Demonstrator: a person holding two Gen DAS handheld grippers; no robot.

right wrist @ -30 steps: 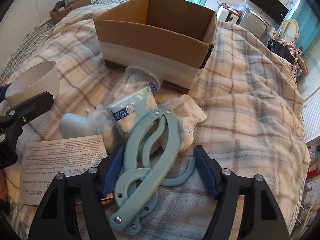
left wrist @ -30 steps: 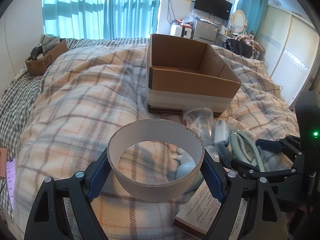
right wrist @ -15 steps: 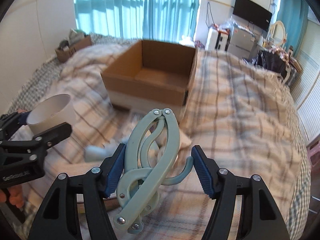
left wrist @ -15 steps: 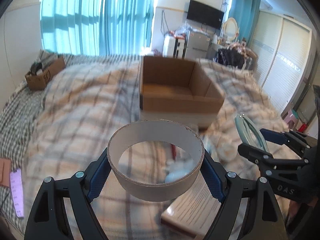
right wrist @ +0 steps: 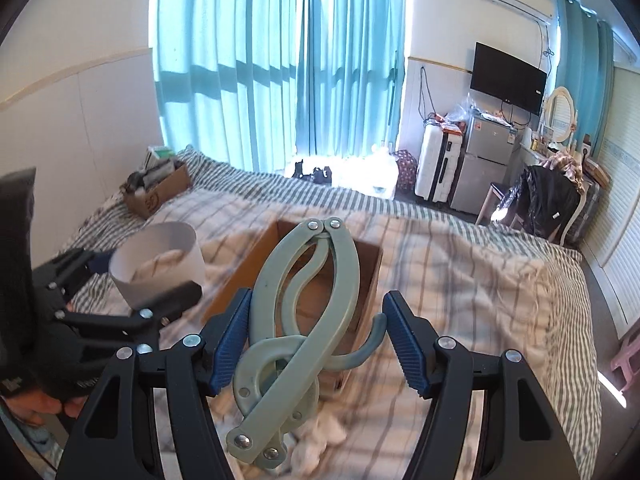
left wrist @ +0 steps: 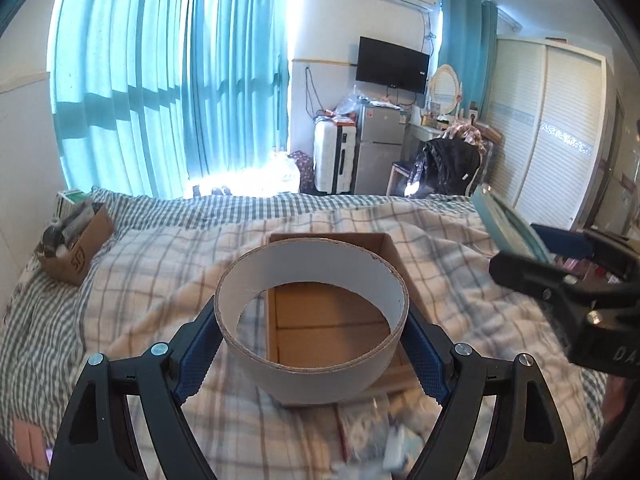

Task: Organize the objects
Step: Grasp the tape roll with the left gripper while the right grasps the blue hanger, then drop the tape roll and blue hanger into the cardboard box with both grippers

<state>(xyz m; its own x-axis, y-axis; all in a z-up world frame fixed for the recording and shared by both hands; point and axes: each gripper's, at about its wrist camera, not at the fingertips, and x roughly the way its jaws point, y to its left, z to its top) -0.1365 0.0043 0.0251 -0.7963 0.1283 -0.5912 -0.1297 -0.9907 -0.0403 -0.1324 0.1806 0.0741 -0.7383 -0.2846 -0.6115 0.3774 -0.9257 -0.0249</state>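
Both tongs were raised above the bed, pointing toward the open cardboard box. Left gripper had its blue pads pressed against either side of a wide white cardboard ring, hanging over the box's near edge. Right gripper stood fairly wide, carrying a pale green folding hanger; its left pad touched the frame, the hook reaching the right pad.

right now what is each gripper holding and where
Left gripper: cardboard ring, clamped across its outer wall. Right gripper: folded green hanger, pinched across its lower looped end.
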